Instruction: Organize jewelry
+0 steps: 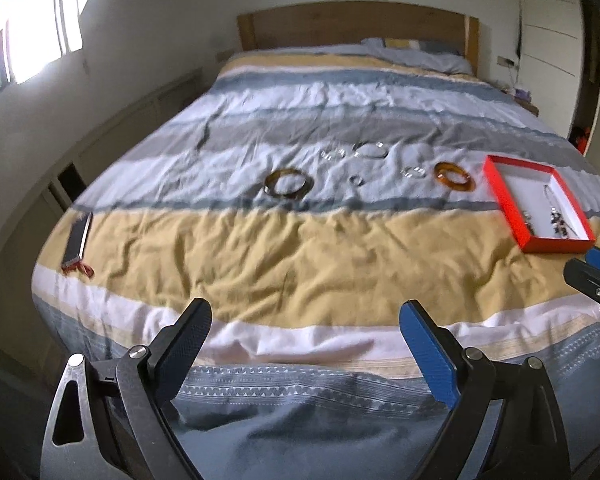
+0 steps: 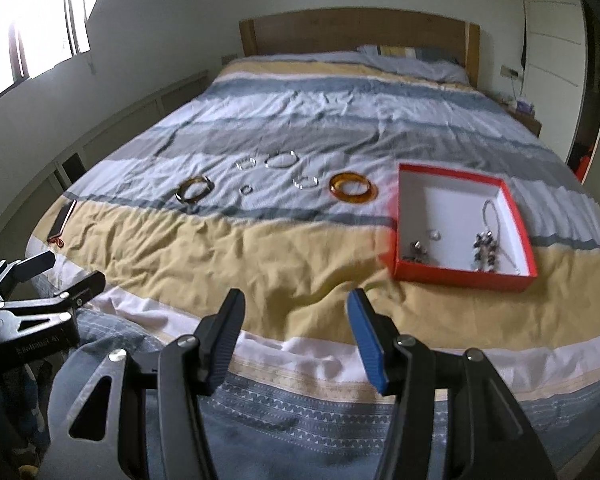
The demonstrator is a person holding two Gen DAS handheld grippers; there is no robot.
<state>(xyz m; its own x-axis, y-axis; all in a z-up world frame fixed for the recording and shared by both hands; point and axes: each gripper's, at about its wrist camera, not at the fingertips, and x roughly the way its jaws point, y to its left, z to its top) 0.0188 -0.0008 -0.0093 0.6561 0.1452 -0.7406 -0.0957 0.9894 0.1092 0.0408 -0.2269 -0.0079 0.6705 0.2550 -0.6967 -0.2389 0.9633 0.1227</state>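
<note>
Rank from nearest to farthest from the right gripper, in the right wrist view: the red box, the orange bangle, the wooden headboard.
From the right gripper, jaws open and empty:
1. Red box, just ahead to the right on the bedspread.
2. Orange bangle, mid-bed, left of the box.
3. Wooden headboard, at the far end.

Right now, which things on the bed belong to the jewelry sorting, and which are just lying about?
Job:
- red box
- orange bangle
- brown bangle
- clear bangles
- small ring

Lying about:
- flat dark case
- pillow
</note>
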